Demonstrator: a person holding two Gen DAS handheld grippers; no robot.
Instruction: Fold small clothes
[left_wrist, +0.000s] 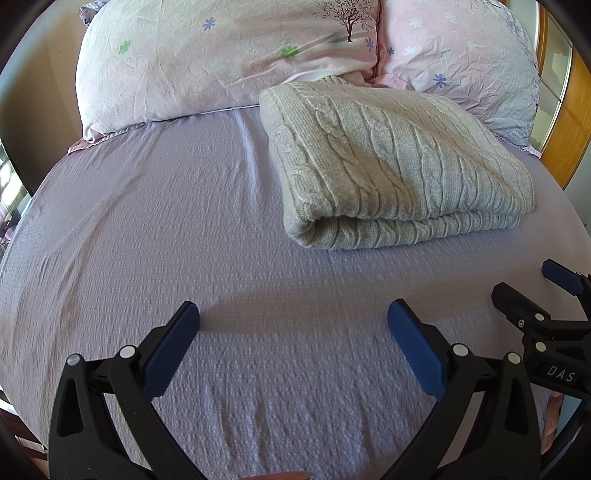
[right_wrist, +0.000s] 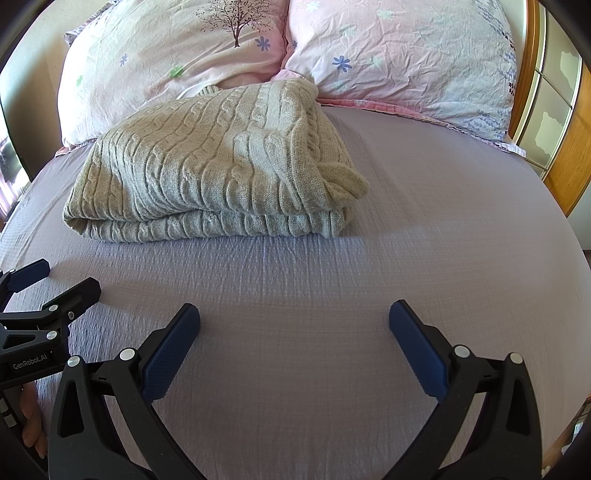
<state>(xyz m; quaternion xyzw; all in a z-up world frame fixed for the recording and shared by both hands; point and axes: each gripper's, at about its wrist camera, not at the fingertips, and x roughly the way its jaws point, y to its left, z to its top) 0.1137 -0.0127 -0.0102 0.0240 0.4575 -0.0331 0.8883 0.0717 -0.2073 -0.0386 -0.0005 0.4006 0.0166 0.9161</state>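
Observation:
A beige cable-knit sweater (left_wrist: 384, 162) lies folded in a thick rectangle on the lilac bed sheet (left_wrist: 184, 229), its far edge against the pillows. It also shows in the right wrist view (right_wrist: 214, 173), with a loose flap at its right corner. My left gripper (left_wrist: 293, 321) is open and empty, above the sheet in front of the sweater. My right gripper (right_wrist: 294, 321) is open and empty, also short of the sweater. The right gripper shows at the right edge of the left wrist view (left_wrist: 528, 284); the left gripper shows at the left edge of the right wrist view (right_wrist: 66, 280).
Two pink floral pillows (left_wrist: 221, 59) (left_wrist: 458, 59) lean at the head of the bed. A wooden headboard (left_wrist: 565, 140) stands at the right. The bed's left edge (left_wrist: 22, 206) drops off to the floor.

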